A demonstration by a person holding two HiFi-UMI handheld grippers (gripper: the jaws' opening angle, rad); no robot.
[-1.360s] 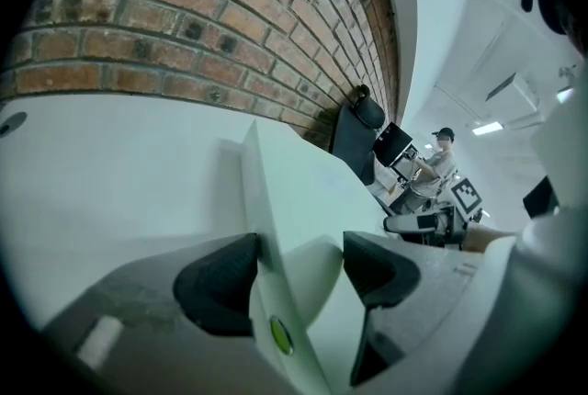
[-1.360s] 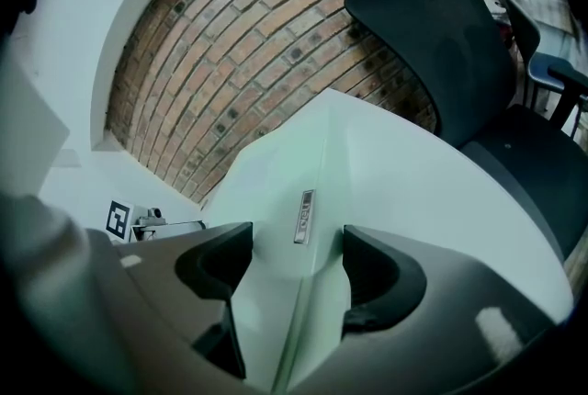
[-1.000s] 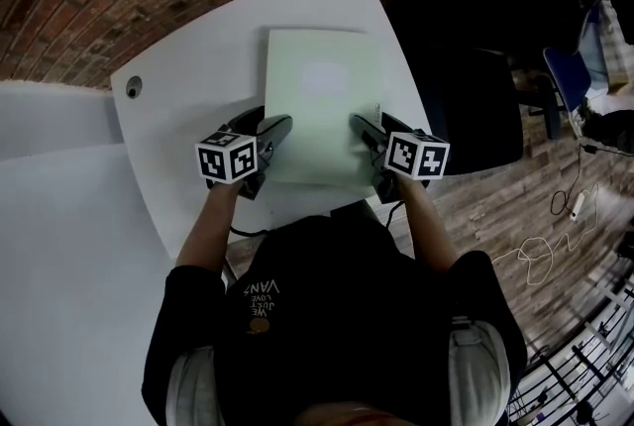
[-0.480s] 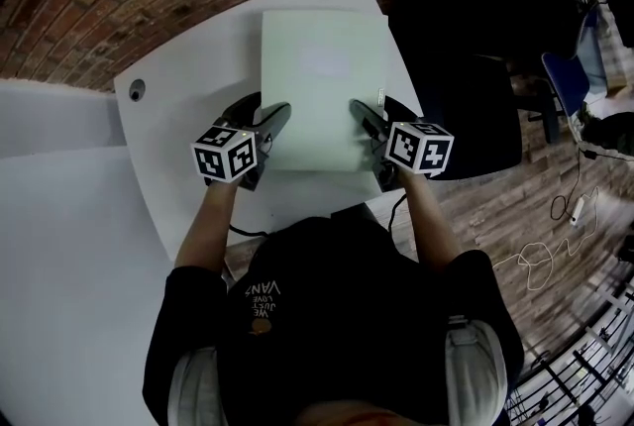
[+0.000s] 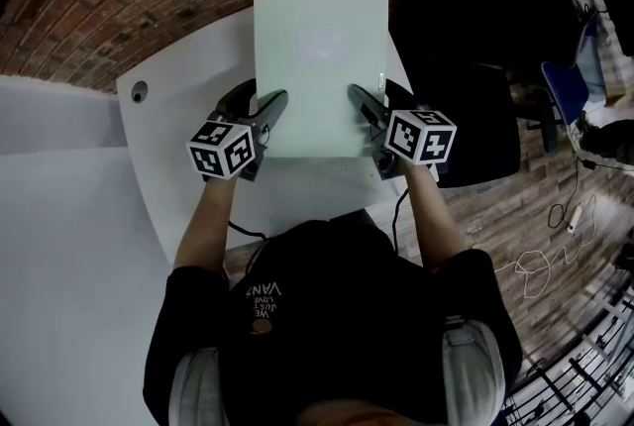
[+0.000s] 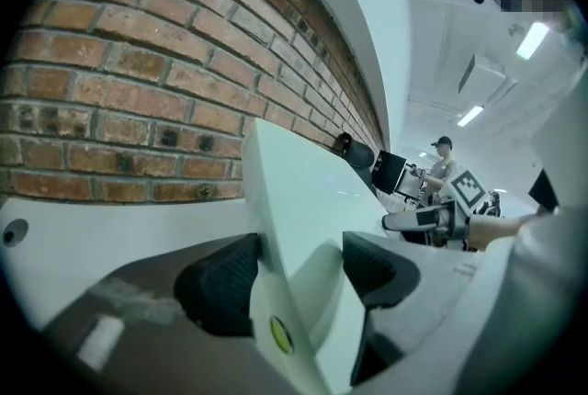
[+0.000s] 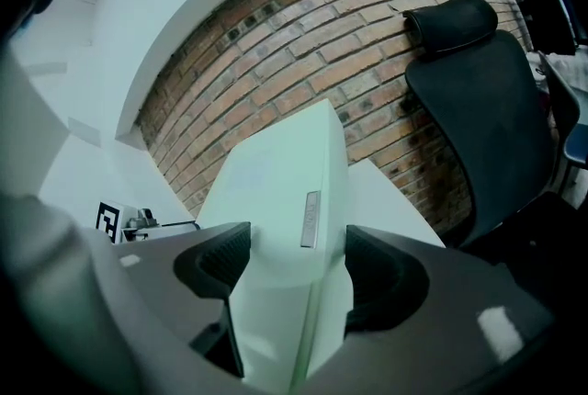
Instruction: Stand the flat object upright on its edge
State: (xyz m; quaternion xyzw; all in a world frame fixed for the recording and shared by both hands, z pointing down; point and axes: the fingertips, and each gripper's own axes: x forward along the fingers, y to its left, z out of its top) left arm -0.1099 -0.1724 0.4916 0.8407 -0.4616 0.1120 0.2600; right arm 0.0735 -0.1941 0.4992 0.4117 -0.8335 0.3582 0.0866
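In the head view the person's torso (image 5: pixel 327 315) covers the table (image 5: pixel 183 87) at 6 o'clock, and the flat box (image 5: pixel 317 67) hides the tabletop beneath it. Parts of the box's side edges lie behind the left gripper (image 5: pixel 260 97) and the right gripper (image 5: pixel 374 95). In the left gripper view the box's lower end runs off the picture at 6 o'clock. In the right gripper view the print on the small label (image 7: pixel 310 220) is too small to read. The chair (image 7: pixel 478 108) is cut off at 3 o'clock.

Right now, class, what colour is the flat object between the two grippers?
The flat object is pale mint green; the head view shows it best.
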